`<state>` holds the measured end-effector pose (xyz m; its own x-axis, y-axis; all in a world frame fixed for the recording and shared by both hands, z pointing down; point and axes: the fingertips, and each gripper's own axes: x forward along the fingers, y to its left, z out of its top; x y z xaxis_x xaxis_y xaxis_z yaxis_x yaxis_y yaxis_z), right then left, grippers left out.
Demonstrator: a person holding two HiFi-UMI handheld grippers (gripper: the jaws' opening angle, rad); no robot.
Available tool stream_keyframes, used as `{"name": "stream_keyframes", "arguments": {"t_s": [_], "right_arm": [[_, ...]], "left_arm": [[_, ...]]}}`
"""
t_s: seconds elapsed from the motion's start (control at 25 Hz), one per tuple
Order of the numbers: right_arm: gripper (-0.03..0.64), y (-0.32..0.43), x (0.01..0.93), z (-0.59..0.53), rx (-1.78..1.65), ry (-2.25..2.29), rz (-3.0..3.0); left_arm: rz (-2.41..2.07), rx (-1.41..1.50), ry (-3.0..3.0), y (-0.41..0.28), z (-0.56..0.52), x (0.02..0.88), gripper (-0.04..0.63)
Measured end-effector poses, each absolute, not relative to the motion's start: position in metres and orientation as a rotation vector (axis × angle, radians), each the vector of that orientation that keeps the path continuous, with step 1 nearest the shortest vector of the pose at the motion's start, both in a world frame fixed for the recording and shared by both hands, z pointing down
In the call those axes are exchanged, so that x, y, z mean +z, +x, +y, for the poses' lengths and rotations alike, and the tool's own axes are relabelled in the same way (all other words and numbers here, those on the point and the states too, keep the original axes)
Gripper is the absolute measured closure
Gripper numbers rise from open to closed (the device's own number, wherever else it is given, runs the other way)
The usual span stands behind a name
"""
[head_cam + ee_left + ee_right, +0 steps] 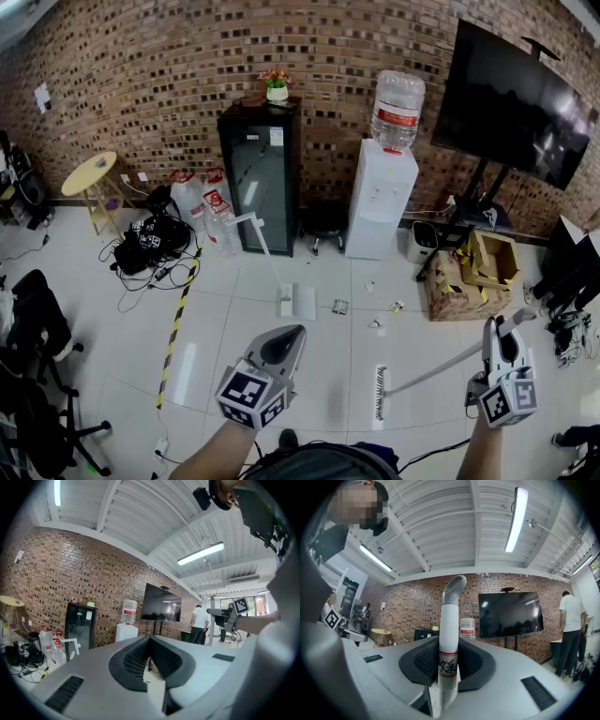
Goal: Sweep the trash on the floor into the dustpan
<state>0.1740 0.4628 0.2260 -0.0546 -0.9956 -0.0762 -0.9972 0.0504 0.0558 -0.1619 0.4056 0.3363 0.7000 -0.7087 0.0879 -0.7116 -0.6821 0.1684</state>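
In the head view a white dustpan (299,302) stands on the pale floor on its own, its long handle (262,246) rising to the upper left. Scraps of trash (339,307) lie just right of it, with more trash (397,306) further right. My right gripper (501,337) is shut on the broom handle (449,620), which slants down to the broom head (380,393) resting on the tiles. My left gripper (280,345) hovers short of the dustpan, jaws together with nothing in them (150,641).
A black fridge (261,178), a white water dispenser (380,199) and a TV on a stand (511,101) line the brick wall. Cardboard boxes (469,274) sit at right, water bottles (211,214) and cables (150,246) at left. Yellow-black tape (175,323) crosses the floor.
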Motion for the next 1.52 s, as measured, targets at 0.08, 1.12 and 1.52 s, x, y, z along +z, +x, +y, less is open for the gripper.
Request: {"name": "stream_keyframes", "arguments": {"t_s": [0.08,1.12,1.52], "right_arm": [[0.511,0.166,0.225,0.453,0.158,-2.164,2.237],[0.516,0.241,0.260,0.203,0.027,-1.920,2.360],[0.517,0.275,0.290,0.109,0.036,-1.839,2.469]], "left_arm": [[-1.115,0.057,2.733,-0.174,0.397,0.344,0.575],[-1.258,0.142,2.673,-0.048,0.161,0.353,0.575],[-1.283,0.190,2.632,0.011,0.083,0.374,0.575]]}}
